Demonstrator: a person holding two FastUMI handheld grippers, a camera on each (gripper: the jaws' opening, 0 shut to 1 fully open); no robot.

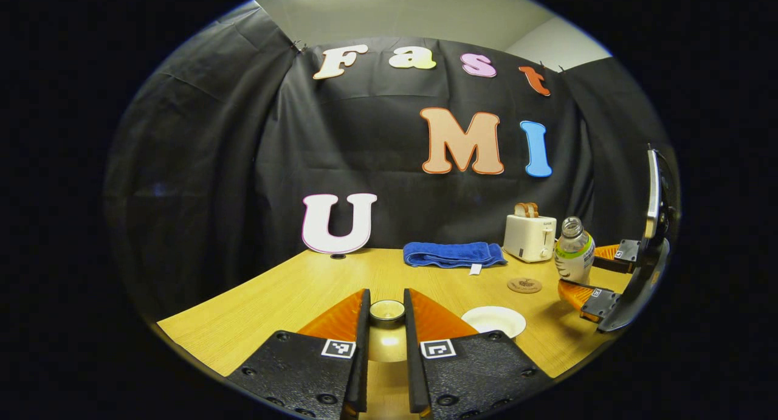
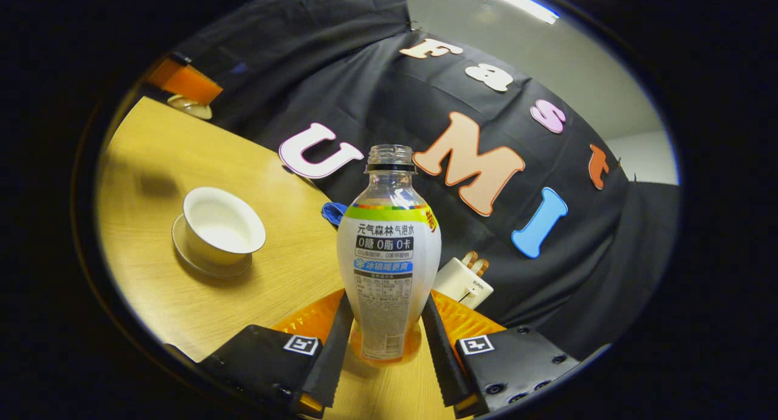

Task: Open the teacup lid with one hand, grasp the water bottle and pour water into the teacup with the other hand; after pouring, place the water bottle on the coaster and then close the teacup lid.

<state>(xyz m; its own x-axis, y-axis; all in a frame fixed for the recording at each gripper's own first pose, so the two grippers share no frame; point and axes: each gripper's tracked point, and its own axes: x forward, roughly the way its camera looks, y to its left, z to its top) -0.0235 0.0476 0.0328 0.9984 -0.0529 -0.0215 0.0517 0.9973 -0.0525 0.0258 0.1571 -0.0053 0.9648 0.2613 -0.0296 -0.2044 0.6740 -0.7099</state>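
Teacup (image 2: 222, 228) stands uncovered on its saucer on the worktop (image 2: 152, 165), left of the water bottle (image 2: 389, 256) in the right gripper view. My left tongs (image 1: 387, 326) are narrowed on the teacup lid (image 1: 387, 332), both fingers against its knob, holding it off the cup. My right tongs (image 2: 386, 341) clamp the lower body of the bottle, which is uncapped and appears lifted and tilted relative to the worktop.

Risk, as I judge it: the bottle is gripped low, so it may swing or slip as it tips, and water would miss the cup. The lid is held by a small knob and could twist out.

The left gripper view adds the coaster (image 1: 524, 284), between cup and bottle, plus a blue towel (image 1: 454, 254) and toaster (image 1: 529, 236) at the far edge. The right gripper view adds the cup's interior, which looks empty.
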